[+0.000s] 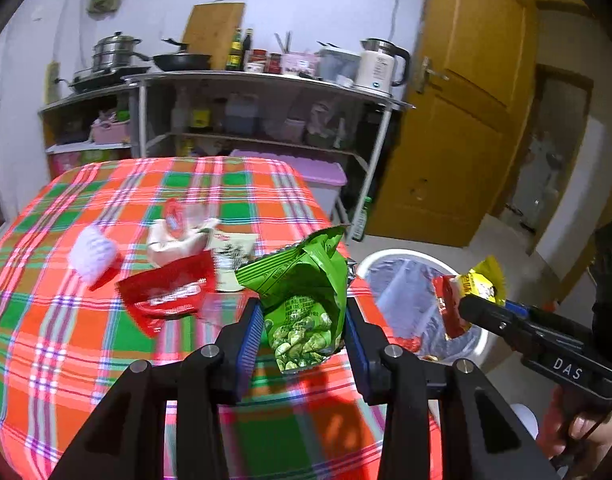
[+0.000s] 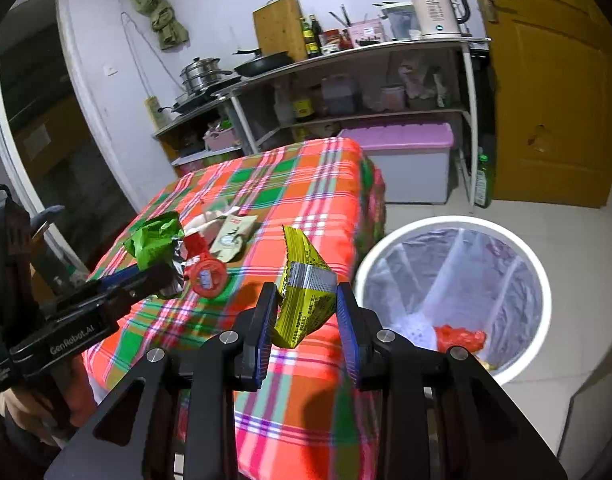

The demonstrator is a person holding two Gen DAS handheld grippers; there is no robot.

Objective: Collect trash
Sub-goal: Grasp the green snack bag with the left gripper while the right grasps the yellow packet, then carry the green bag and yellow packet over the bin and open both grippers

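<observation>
My left gripper point(image 1: 304, 320) is shut on a green pea snack bag point(image 1: 302, 292) and holds it above the plaid table's right edge. My right gripper point(image 2: 306, 312) is shut on a yellow snack wrapper point(image 2: 306, 292), near the rim of the white trash bin point(image 2: 537, 272), which is lined with clear plastic and has red trash point(image 2: 461, 338) inside. In the left wrist view the right gripper point(image 1: 477, 300) holds the yellow wrapper point(image 1: 483, 282) over the bin point(image 1: 405, 256). A red wrapper point(image 1: 166, 292), a white crumpled wrapper point(image 1: 174, 240), a paper packet point(image 1: 232, 254) and a white cup point(image 1: 92, 254) lie on the table.
The table has a red-green plaid cloth point(image 1: 86, 352). Behind it stands a metal shelf rack point(image 1: 262, 80) with pots, bottles and a kettle point(image 1: 379, 66). A purple-lidded storage box point(image 2: 409, 160) sits on the floor. A yellow door point(image 1: 461, 100) is at the right.
</observation>
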